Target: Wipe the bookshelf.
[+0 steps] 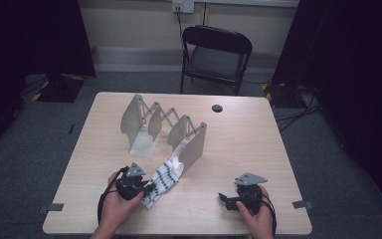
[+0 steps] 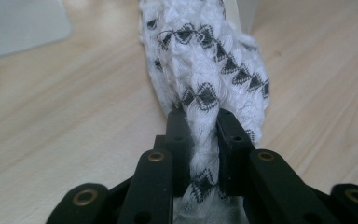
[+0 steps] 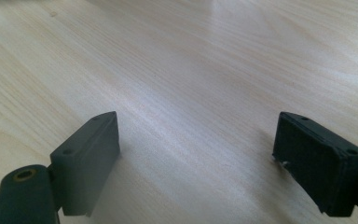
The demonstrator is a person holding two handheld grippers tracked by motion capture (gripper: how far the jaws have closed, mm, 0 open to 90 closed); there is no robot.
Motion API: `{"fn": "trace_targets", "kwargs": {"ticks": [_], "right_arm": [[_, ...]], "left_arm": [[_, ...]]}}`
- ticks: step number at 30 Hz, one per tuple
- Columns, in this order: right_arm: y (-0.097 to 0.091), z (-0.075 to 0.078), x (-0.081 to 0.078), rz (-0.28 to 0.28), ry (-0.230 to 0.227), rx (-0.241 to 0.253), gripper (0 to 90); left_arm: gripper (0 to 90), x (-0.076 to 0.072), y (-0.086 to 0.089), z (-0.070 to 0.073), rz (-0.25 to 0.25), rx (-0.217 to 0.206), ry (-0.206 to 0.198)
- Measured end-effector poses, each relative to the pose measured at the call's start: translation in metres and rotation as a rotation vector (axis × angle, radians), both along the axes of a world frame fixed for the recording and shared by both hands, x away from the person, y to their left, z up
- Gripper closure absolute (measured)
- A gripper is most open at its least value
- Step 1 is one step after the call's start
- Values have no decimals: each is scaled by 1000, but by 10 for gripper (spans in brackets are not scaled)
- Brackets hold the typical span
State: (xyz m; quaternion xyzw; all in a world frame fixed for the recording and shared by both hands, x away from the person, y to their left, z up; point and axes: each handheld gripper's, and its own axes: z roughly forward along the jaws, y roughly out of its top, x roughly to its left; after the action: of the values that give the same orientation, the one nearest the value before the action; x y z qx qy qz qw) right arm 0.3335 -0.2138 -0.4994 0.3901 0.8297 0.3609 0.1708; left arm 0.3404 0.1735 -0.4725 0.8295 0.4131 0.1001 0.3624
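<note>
Cloth [image 2: 205, 70]: knitted white, black diamond pattern, bunched, just before the folding metal rack [image 1: 164, 130].
Left gripper [image 2: 200, 128]: pads pinch the cloth's near end.
Right gripper [image 3: 198, 154]: jaws wide, empty, over pale woodgrain table [image 3: 191, 56].

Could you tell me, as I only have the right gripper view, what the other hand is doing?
Observer: The left gripper has its jaws pinched on a patterned white cloth.
Operator: Thanks. Where does the cloth lie?
Observer: On the table, one end by the grey folding rack.
Operator: And my own gripper?
Observer: The right gripper sits low over bare wood, jaws wide, apart from the cloth.
</note>
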Motion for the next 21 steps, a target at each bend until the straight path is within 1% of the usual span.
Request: {"fn": "trace_targets", "kwargs": {"ticks": [1,2,3,4,5,6,7,9,10,12,14,15,17,19,21], "right_arm": [[0,0,0,0,0,0,137],[0,0,0,0,0,0,137],[0,0,0,0,0,0,137],[0,0,0,0,0,0,137],[0,0,0,2,1,0,137],[0,0,0,0,0,0,137],[0,0,0,0,0,0,137],[0,0,0,0,1,0,137],[0,0,0,0,2,1,136],[0,0,1,0,1,1,135],[0,0,1,-1,1,1,135],[0,0,1,0,1,1,135],[0,0,1,0,1,1,135],[0,0,1,0,1,1,135],[0,0,1,-1,1,1,135]], "left_arm": [[776,1,2,3,10,-6,-11],[776,1,2,3,10,-6,-11],[776,3,3,9,21,-21,-28],[776,3,3,9,21,-21,-28],[776,5,2,12,16,-16,-41],[776,8,-1,16,2,2,-56],[776,8,-1,16,2,2,-56],[776,11,-6,18,-29,17,-65],[776,12,-9,18,-39,16,-66],[776,15,-16,20,-61,33,-73],[776,17,-22,20,-79,30,-72],[776,18,-27,21,-92,47,-83],[776,19,-29,21,-96,52,-88],[776,23,-33,21,-88,47,-88],[775,26,-35,21,-91,46,-92]]}}
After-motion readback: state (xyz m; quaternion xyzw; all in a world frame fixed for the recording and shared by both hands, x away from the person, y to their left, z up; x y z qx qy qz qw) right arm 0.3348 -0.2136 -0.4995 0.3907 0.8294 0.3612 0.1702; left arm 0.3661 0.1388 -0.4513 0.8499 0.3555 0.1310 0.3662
